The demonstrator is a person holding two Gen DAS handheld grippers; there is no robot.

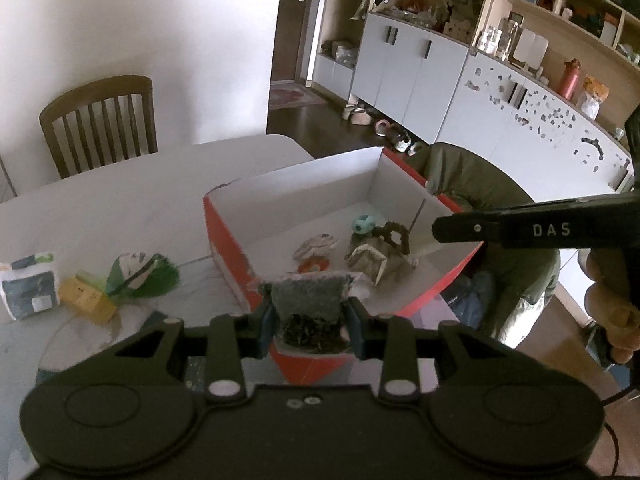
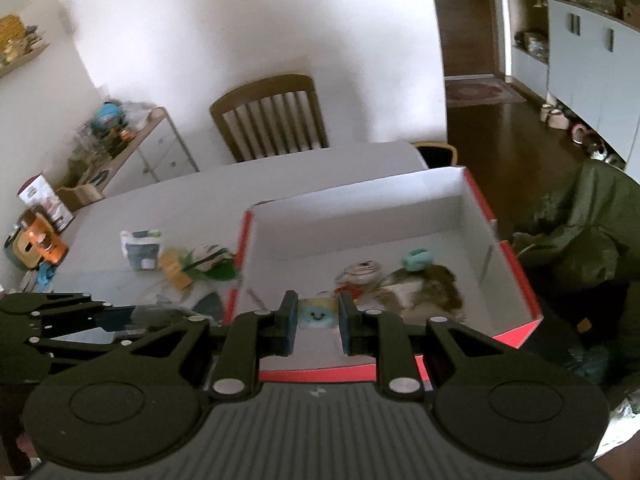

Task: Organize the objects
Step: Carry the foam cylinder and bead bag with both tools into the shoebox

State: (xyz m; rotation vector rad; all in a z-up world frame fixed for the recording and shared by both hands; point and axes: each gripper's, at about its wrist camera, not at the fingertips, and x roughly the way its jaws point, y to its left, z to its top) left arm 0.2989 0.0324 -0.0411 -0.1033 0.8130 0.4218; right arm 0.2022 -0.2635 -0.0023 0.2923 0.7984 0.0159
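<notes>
A red cardboard box [image 1: 224, 240] with a white inside stands on the table and holds several small items, among them a teal ring toy [image 1: 365, 224] and a crumpled brown packet [image 1: 376, 258]. My left gripper [image 1: 308, 322] is shut on a grey-and-dark packet [image 1: 310, 300] over the box's near corner. My right gripper [image 2: 318, 322] hangs above the box's [image 2: 516, 264] near rim, shut on a small blue-and-yellow smiley block [image 2: 317, 314]. The right gripper's arm [image 1: 536, 230] crosses the right side of the left wrist view.
Left of the box on the white table [image 1: 120, 208] lie a green-and-white packet [image 1: 138, 274], a yellow box [image 1: 86, 300] and a white-and-blue pouch [image 1: 30, 286]. A wooden chair [image 1: 100, 124] stands behind the table. A green jacket [image 1: 480, 184] hangs right of the box.
</notes>
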